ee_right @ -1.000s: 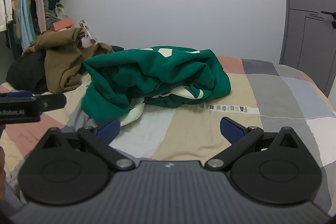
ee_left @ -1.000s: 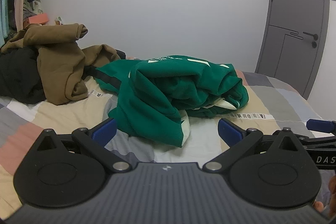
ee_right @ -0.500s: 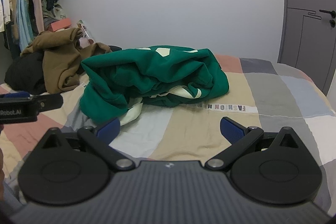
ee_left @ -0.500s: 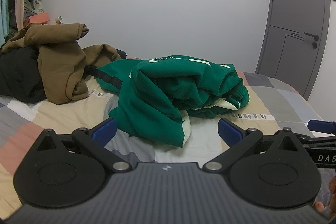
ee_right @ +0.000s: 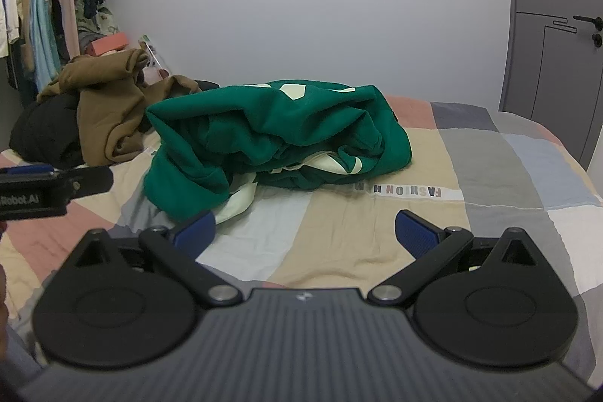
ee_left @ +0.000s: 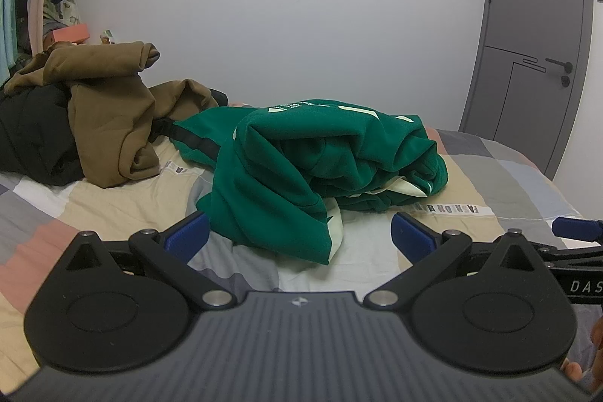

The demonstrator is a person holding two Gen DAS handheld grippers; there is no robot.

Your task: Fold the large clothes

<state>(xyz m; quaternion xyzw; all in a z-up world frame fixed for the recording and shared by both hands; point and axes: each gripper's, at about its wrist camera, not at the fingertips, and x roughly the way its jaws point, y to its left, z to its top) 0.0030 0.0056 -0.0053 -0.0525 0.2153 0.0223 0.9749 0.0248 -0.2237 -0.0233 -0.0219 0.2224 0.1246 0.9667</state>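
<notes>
A crumpled green sweatshirt (ee_left: 316,161) (ee_right: 264,134) with cream markings lies bunched in the middle of the patchwork bed cover (ee_left: 501,176). My left gripper (ee_left: 299,238) stands open just short of the garment's near hem, nothing between its blue pads. My right gripper (ee_right: 305,232) is open too, over bare cover to the right of the hem. Each gripper shows at the edge of the other's view: the right one's tip (ee_left: 576,228), the left one's body (ee_right: 45,191).
A brown hoodie (ee_left: 109,108) (ee_right: 109,100) is heaped on a black garment (ee_left: 30,138) at the far left of the bed. Hanging clothes (ee_right: 41,14) fill the left edge. A grey door (ee_left: 527,36) stands at the right, a white wall behind the bed.
Both views have shifted only slightly; the right wrist view has drifted a little, with the sweatshirt sitting marginally more to the left. Both grippers stay open.
</notes>
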